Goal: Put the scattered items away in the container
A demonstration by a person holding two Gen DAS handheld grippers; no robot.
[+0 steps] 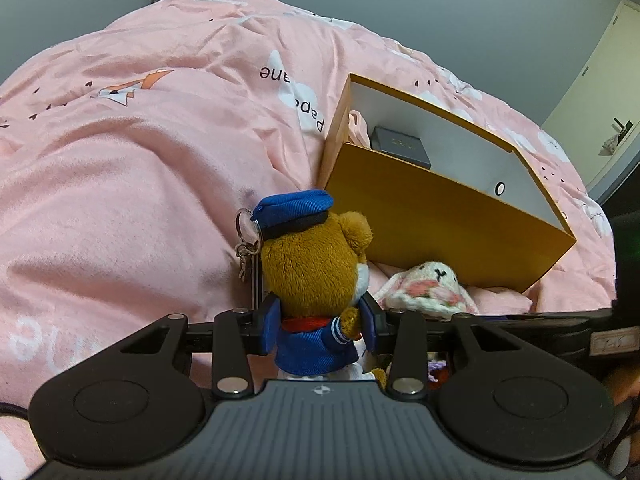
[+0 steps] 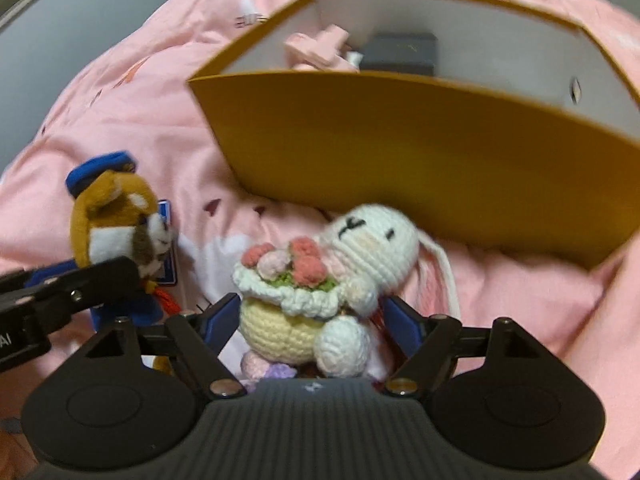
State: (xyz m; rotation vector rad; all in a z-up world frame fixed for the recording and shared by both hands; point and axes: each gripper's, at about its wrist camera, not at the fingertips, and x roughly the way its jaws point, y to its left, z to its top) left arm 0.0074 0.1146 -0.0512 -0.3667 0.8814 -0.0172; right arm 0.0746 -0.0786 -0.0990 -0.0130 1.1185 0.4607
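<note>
Right wrist view: our right gripper stands spread around the white crocheted rabbit holding pink flowers, lying before the mustard cardboard box; soft, light, best squeezed at its belly. Our left gripper clasps the brown plush bear in blue uniform

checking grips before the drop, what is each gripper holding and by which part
The left gripper holds the bear keychain by its blue-jacketed body. The right gripper holds nothing: open around the crochet bunny.
</note>
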